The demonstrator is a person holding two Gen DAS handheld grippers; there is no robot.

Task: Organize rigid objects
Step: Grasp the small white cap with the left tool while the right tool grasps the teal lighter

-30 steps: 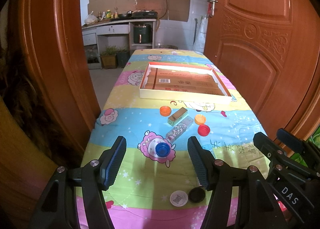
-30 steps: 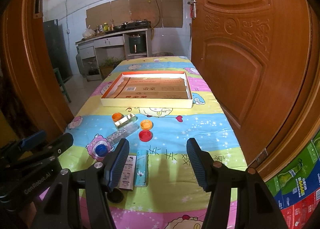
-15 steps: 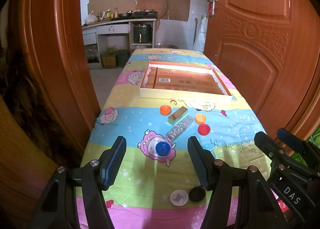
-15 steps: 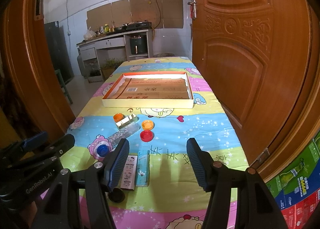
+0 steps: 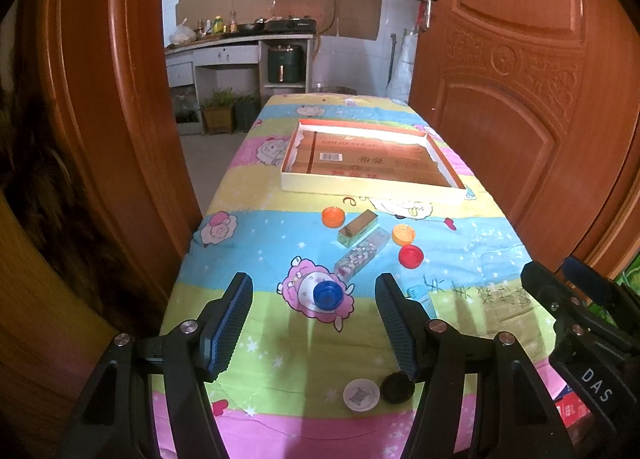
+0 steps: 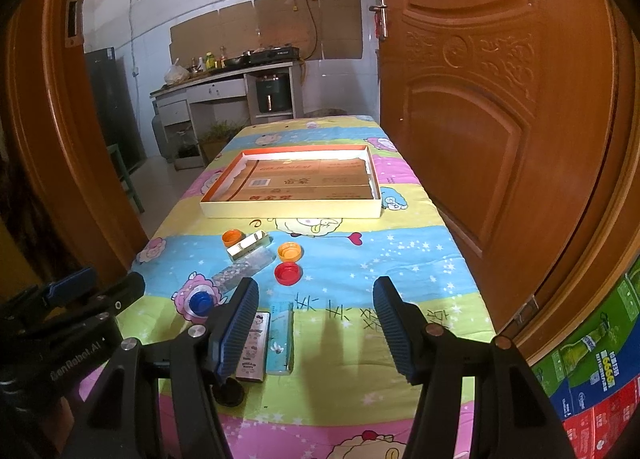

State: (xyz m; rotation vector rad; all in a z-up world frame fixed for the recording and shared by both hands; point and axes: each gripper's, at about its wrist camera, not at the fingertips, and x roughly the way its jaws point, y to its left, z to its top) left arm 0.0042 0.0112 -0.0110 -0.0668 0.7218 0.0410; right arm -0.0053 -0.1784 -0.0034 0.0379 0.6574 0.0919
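A shallow cardboard tray [image 5: 360,189] [image 6: 288,211] lies across the far part of a long table with a cartoon cloth. Nearer lie two orange caps [image 5: 333,216] [image 5: 403,234], a red cap [image 5: 411,256] [image 6: 287,273], a gold box [image 5: 357,227] [image 6: 247,246], a clear glittery box [image 5: 362,255] and a blue cap [image 5: 328,294] [image 6: 200,302]. A white disc [image 5: 361,394] and a black cap [image 5: 397,387] sit close to the near edge. Two flat boxes [image 6: 252,347] [image 6: 280,337] lie beside my right gripper's left finger. My left gripper [image 5: 314,325] hangs open above the blue cap. My right gripper [image 6: 314,325] is open over bare cloth.
Wooden door leaves [image 5: 520,107] [image 5: 92,99] stand close along both long sides of the table. Behind it is a kitchen counter [image 5: 240,47] with bottles and a stove. Printed cartons [image 6: 600,379] stand at the right near corner.
Both grippers have eased slightly forward and upward over the table; their jaws stay open. No object on the cloth has moved.
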